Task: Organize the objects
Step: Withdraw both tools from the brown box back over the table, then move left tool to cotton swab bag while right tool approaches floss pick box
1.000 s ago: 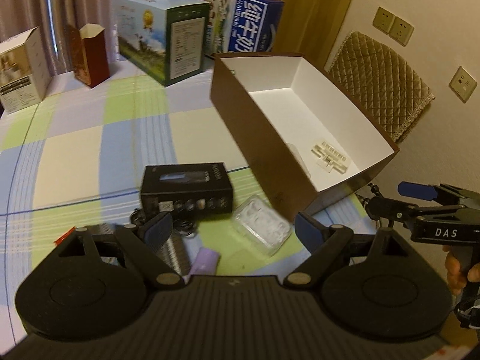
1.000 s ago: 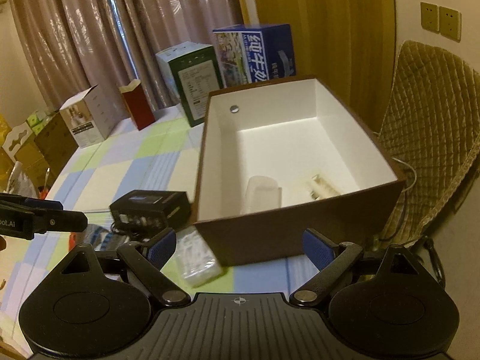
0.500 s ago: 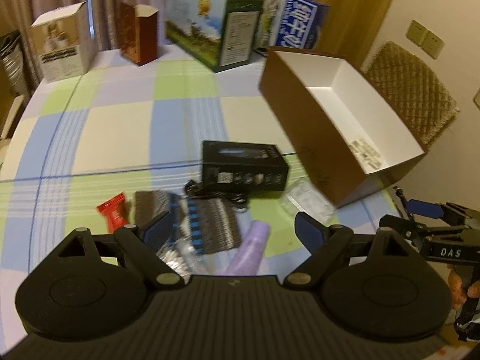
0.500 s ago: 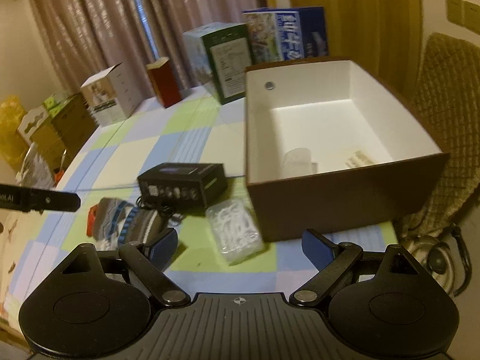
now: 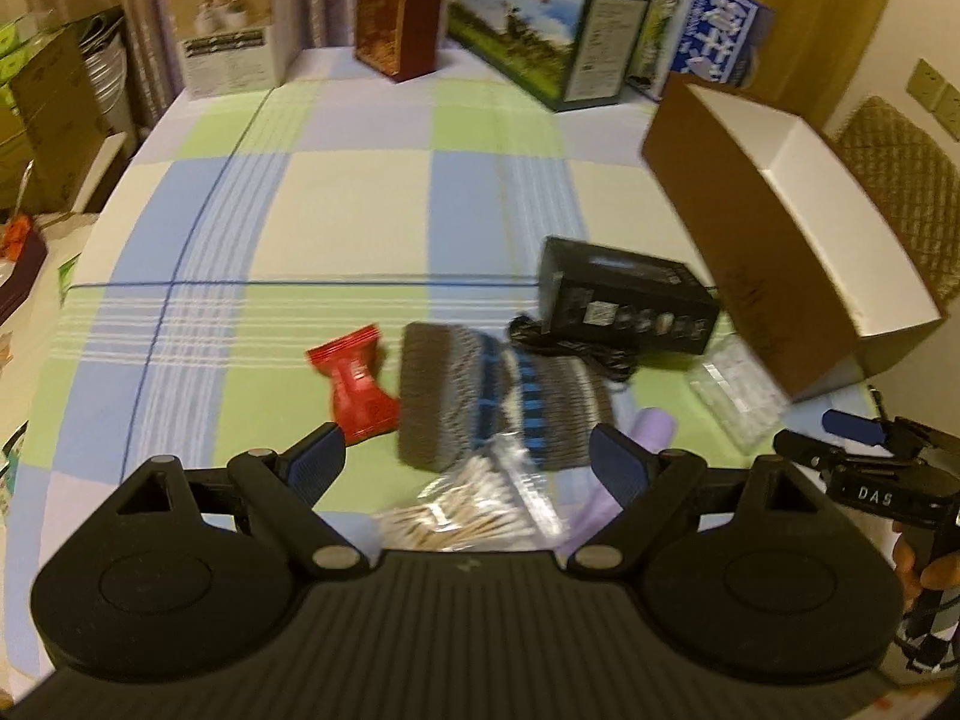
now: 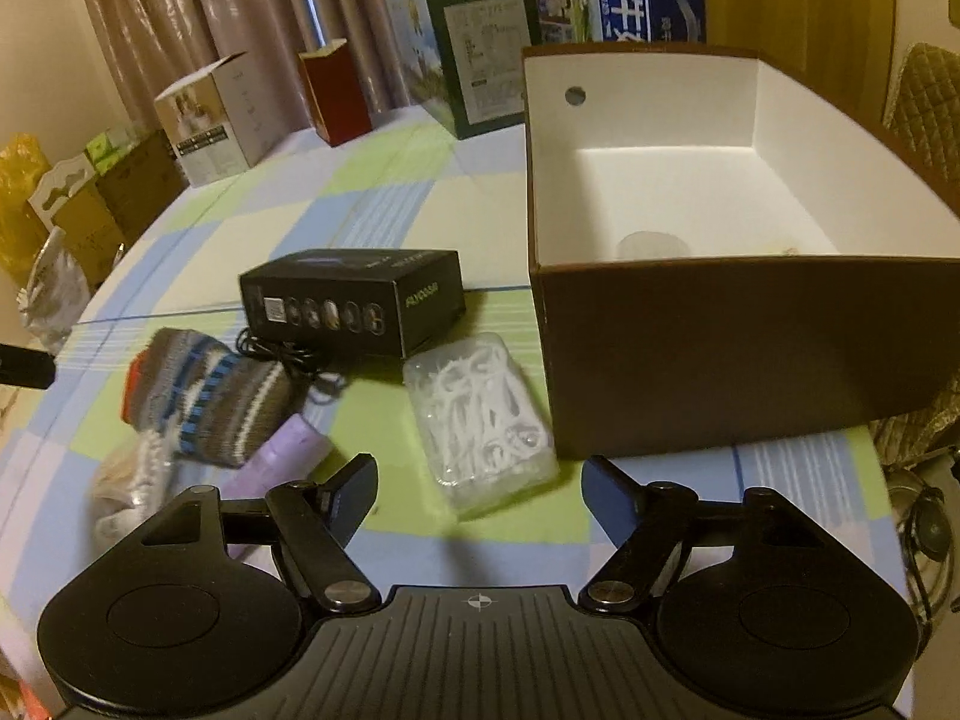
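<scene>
**A:** Both hand-held grippers are coming down toward the clutter compared with a second ago. From the right wrist view the clear plastic case of floss picks (image 6: 477, 420) is now sitting much closer below the right gripper (image 6: 480, 489), whose jaws have just been closing partway, with nothing between them yet.

**B:** And the left gripper (image 5: 465, 462)?

**A:** It is hanging with jaws wide apart and empty, above the bag of cotton swabs (image 5: 474, 510) and the knitted striped pouch (image 5: 498, 396). A red snack packet (image 5: 354, 387) is lying just beside its left finger.

**B:** Where is everything going, do you think?

**A:** Probably into the brown box (image 6: 750, 354) with the white interior, standing just right of the floss case on the checked tablecloth (image 5: 336, 204). A small clear item is already lying inside.

**B:** How is that floss case going to handle?

**A:** I'm judging it light and rigid, but smooth, so likely slippery. Taking it across the short sides, near the middle, looks safest; squeezing hard could pop or crack the lid.

**B:** Anything crowding it?

**A:** The black carton (image 6: 360, 300) is lying just behind it, with a black cable (image 6: 288, 360) trailing alongside, and a lilac roll (image 6: 282, 462) is lying to its left. The case itself is looking clear on both flanks.
</scene>
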{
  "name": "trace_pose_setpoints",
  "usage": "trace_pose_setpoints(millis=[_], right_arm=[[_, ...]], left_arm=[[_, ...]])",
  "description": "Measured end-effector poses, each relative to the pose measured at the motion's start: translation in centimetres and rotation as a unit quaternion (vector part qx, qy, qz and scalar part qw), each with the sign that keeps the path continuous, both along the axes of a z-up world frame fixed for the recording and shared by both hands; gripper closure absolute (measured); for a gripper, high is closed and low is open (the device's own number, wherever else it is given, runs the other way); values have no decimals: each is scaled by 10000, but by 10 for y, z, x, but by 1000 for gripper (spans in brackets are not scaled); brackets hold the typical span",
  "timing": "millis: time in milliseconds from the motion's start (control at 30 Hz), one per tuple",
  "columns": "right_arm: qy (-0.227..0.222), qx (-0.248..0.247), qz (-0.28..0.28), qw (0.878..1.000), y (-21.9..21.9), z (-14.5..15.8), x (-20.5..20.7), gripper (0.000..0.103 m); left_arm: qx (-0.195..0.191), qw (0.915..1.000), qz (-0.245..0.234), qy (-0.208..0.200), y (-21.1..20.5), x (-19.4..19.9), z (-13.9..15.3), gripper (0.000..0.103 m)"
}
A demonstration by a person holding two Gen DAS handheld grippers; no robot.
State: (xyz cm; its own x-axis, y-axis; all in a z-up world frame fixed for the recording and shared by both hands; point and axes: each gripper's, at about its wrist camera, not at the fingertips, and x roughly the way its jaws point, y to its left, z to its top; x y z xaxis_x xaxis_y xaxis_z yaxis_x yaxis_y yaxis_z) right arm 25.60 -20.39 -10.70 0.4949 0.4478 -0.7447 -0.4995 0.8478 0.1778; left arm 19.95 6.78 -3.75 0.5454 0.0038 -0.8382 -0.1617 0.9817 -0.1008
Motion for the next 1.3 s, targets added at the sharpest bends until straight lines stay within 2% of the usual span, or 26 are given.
trace_pose_setpoints(millis=[200,500,633,800,900,967,1067,1300], right_arm=[[-7,-98,56,9999,8,-15,4,33],[-162,-34,555,9983,25,-8,-13,39],[-206,-199,209,9994,25,-6,-10,40],[-222,-272,30,9994,32,-10,-3,40],[-180,-209,-156,9995,36,-16,-1,40],[-183,-206,-207,9994,38,-19,-2,49],[-256,-328,-163,9990,39,-18,-7,50],[152,-482,-97,9987,14,-9,-26,50]], left_arm=[[95,9995,232,178,17,2,-18,17],[80,9986,400,329,31,2,-31,17],[81,9986,412,325,34,4,-31,17],[86,9985,402,348,36,5,-34,17],[86,9986,389,361,37,5,-37,17],[98,9986,371,375,36,3,-39,17],[96,9985,360,392,37,2,-42,18],[49,9987,224,446,37,-4,-48,18]])
